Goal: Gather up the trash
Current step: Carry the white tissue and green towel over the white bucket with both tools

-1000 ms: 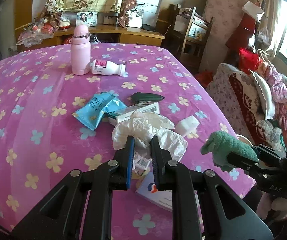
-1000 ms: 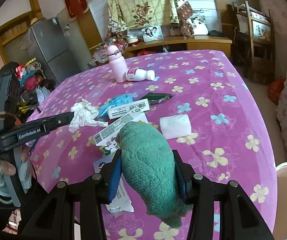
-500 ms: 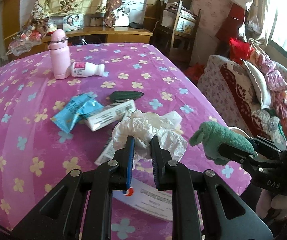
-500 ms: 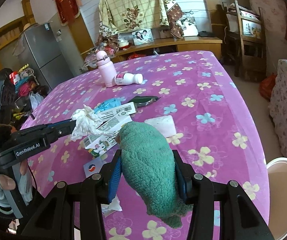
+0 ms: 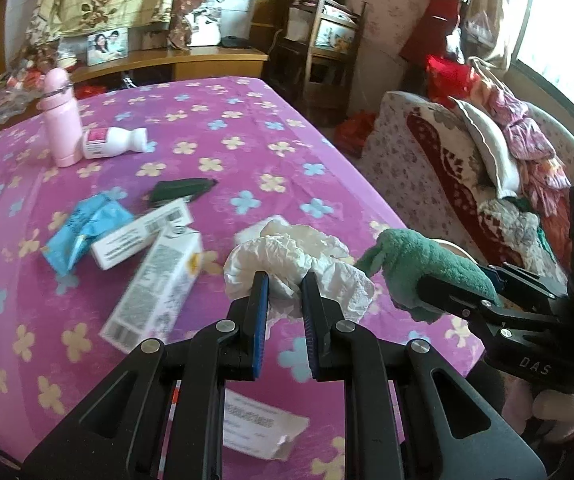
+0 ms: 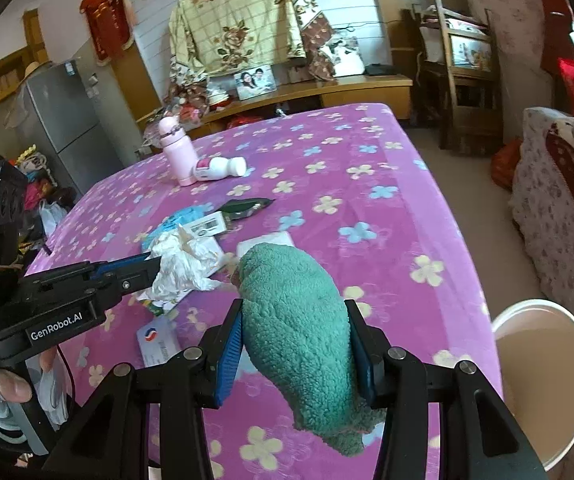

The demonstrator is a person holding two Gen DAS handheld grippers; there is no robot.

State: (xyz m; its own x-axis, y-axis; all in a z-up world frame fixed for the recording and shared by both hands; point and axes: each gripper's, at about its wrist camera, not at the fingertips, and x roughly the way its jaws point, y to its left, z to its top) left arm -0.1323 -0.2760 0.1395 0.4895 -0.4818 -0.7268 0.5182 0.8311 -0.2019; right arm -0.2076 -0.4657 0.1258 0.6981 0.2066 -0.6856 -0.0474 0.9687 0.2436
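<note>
Green fleece: I have the right claw (image 6: 295,354) closed on a teal fleece cloth (image 6: 299,320), which bulges out ahead of the tips and droops below them.
White tissue: the left claw (image 5: 284,294) is pinched nearly closed on a crumpled tissue wad (image 5: 287,260), held clear of the pink flowered desk (image 5: 227,136).
Bin: a white bin (image 6: 543,392) sits below and to the right of the right claw, off the desk edge, its rim open.
Left behind: ahead of the left claw lie two white cartons (image 5: 155,276), a blue packet (image 5: 83,228), a dark pouch (image 5: 179,190) and, farther off, a pink flask (image 5: 61,120) beside a fallen white bottle (image 5: 115,142); a paper slip (image 5: 255,428) lies under the claw.
Step in hand: I judge this to be the carry to the bin.
Doing it well: I would keep both grips firm, bring each claw fully over the rim before letting go, and release the cloth first, since it hangs nearest.
</note>
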